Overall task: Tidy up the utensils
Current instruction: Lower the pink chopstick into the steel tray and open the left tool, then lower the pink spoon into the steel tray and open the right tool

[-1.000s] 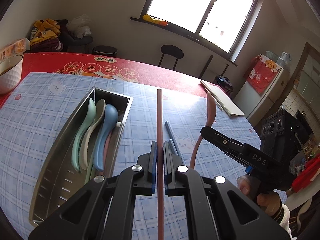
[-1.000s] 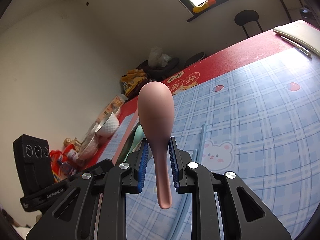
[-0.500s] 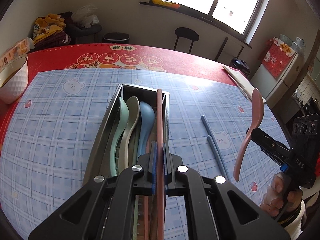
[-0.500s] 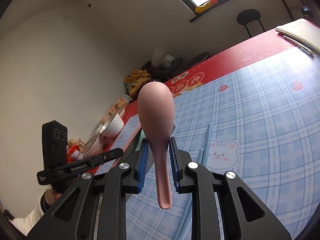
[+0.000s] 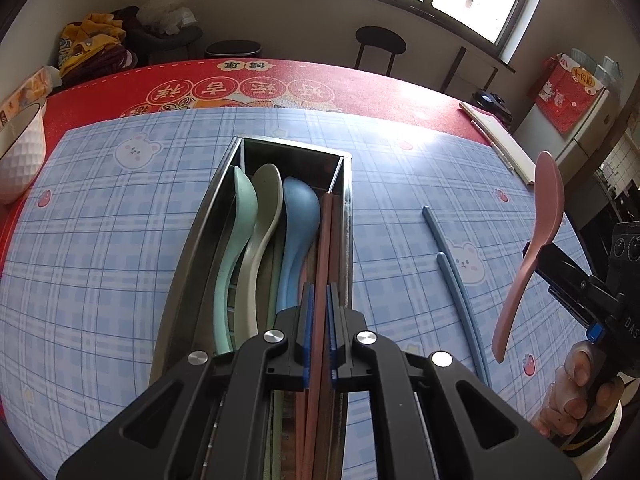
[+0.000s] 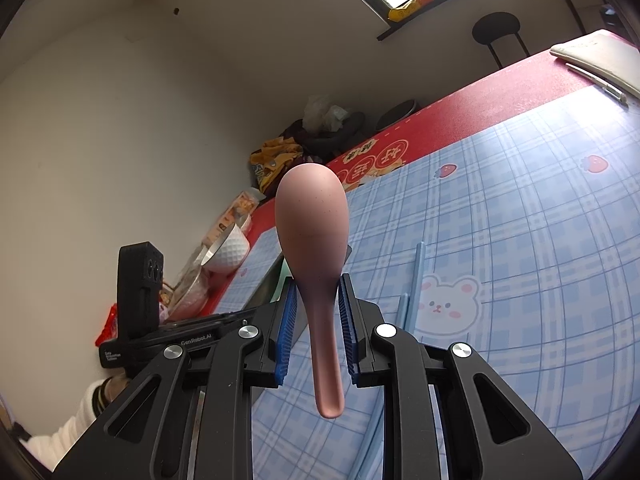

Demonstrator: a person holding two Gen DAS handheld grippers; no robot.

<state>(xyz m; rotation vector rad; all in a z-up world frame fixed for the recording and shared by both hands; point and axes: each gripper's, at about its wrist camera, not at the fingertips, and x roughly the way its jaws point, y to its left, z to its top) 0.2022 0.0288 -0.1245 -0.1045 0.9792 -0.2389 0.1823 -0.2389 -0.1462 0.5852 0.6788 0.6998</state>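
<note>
Tray (image 5: 192, 240): three spoons stowed | left gripper (image 5: 318, 336) pinched pink chopstick (image 5: 325, 240) | right gripper (image 6: 316, 320) clamped pink spoon (image 6: 312, 224) | blue chopsticks (image 5: 452, 280) remained at 3 o'clock

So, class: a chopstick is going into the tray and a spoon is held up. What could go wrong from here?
1. The pink chopstick in the left gripper lies near the metal tray's right wall; released tilted, it might catch there.
2. The pink spoon, pinched at its narrow handle by the right gripper, could pivot or slip.
</note>
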